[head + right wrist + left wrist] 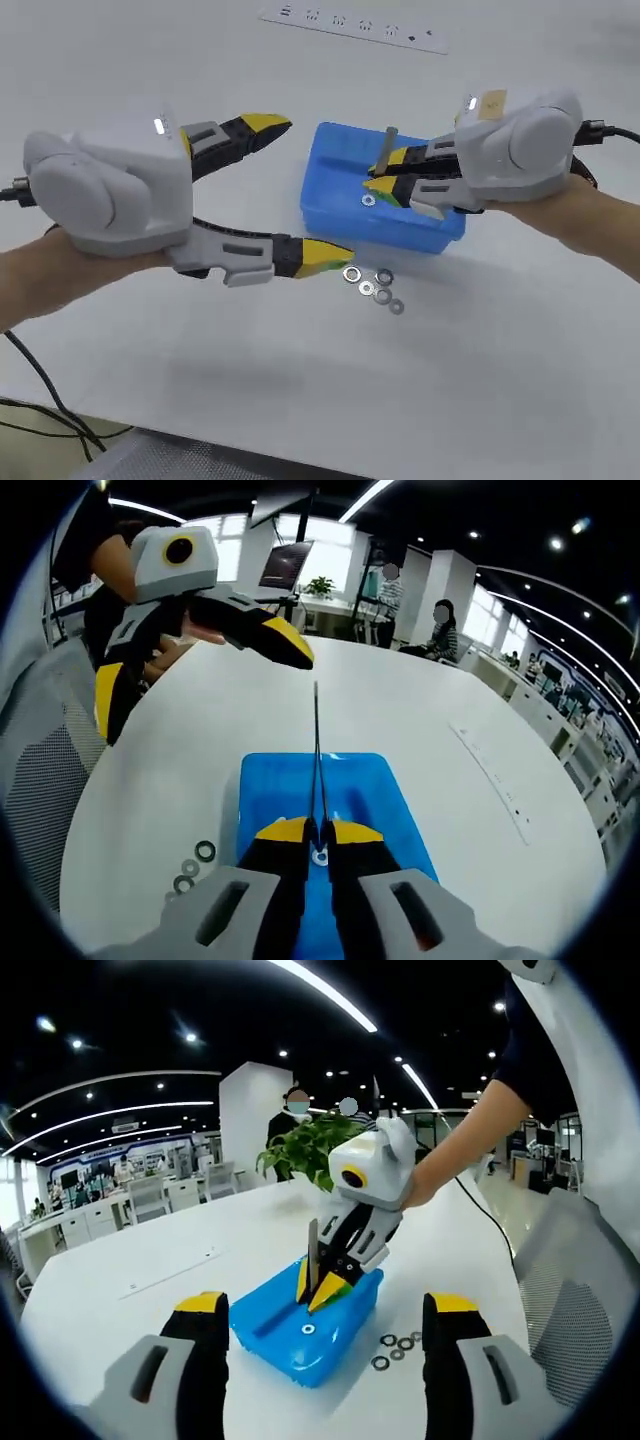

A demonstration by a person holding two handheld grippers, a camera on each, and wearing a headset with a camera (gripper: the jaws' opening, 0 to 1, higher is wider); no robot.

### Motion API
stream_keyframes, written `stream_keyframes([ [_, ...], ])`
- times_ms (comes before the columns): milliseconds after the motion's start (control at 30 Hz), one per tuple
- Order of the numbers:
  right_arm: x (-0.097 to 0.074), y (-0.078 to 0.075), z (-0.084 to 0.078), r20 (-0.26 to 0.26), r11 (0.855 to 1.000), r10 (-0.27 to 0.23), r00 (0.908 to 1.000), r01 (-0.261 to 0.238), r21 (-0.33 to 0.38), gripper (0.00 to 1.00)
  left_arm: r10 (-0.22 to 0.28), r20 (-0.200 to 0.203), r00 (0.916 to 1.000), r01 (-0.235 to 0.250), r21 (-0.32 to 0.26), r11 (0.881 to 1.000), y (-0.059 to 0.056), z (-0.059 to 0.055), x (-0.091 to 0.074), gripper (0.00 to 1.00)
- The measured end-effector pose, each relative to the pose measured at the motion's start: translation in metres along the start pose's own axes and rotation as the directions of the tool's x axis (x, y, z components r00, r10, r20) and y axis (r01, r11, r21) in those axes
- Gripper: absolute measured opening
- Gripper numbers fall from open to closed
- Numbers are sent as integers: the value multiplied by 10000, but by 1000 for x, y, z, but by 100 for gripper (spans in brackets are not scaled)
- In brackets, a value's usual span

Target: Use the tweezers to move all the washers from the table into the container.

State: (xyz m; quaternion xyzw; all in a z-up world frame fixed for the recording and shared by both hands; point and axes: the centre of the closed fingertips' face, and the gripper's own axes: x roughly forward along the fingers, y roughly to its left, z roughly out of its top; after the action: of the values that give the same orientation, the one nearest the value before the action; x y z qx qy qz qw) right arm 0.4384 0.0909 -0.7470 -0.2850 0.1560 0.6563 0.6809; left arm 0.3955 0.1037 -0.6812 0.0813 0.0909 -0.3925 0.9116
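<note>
Counted four washers left on the table, just beside the blue container, with one washer already lying inside. Found the tweezers pinched in the clenched right gripper over the container. Noted the left gripper gaping, empty. Judged this the drop-off step. Next called for lowering the tips onto a table washer.

Left gripper: bulky off-white rounded shell, grey jaw arms, black mid-sections, yellow tips, green patch on lower tip. Left light, small and white, glows on top of shell. Left cable, black, leaves rear of shell.

Right gripper: same build, same colours. Tan sticker sits on shell top, just beside right light. Right cable, black, exits rear.

Person wears dark navy short sleeve; forearms bare.
</note>
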Motion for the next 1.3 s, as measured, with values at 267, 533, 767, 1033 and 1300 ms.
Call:
stream_keyframes([
  [267, -7, 8, 2, -221, 9993, 160, 9996, -167, -343, 8, -887, 192, 9959, 892, -240, 9957, 5, 24, 30, 63],
  [533, -8, 13, 7, -201, 9982, 340, 9992, -350, -495, 8, -1902, -280, 9813, 1916, 608, 9796, -6, 29, 45, 47],
  [767, -7, 17, 8, -232, 9974, 513, 9984, -524, -485, 8, -2135, -396, 9761, 2162, 822, 9729, -5, 27, 44, 31],
  [1033, -6, 21, 11, -187, 9960, 710, 9973, -719, -539, 8, -2727, -255, 9617, 2739, 743, 9589, -9, 33, 41, 18],
  [1300, -8, 20, 10, -188, 9953, 737, 9971, -748, -618, 8, -3352, -409, 9413, 3376, 919, 9368, -24, 37, 40, 7],
])
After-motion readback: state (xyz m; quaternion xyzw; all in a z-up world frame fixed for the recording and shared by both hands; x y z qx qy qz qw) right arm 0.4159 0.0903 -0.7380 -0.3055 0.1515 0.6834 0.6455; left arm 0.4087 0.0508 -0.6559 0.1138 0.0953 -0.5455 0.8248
